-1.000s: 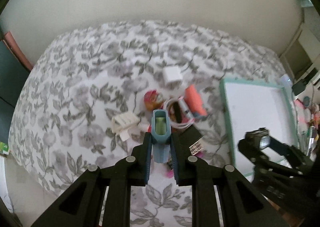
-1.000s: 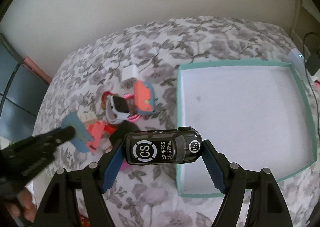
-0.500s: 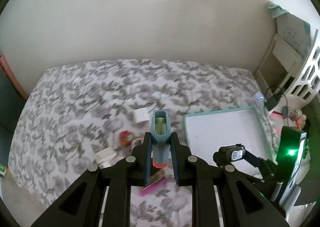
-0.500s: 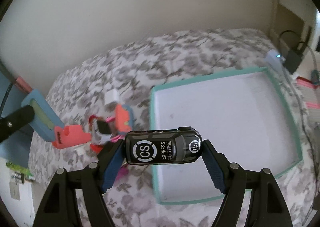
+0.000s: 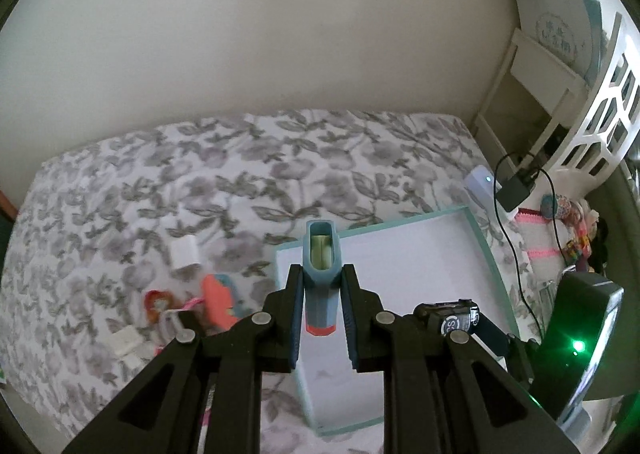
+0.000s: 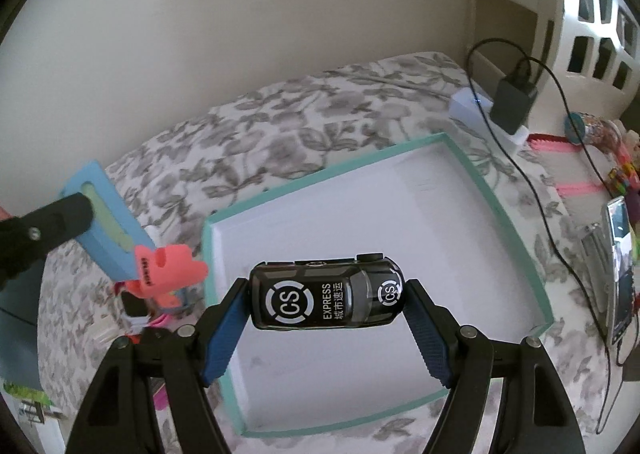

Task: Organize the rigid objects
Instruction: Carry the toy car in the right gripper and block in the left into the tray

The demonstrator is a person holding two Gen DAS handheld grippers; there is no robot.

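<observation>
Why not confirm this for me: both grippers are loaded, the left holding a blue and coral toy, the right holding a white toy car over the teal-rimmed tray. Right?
One detail is off: the toy car in the right gripper is black, not white, as the right wrist view shows. The rest holds: the left gripper clamps the blue and coral toy, and the car hangs over the teal-rimmed tray.

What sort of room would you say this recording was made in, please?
Most likely a bedroom: a bed with a floral sheet fills the view against a plain wall, with a cluttered bedside surface and charger alongside.
</observation>
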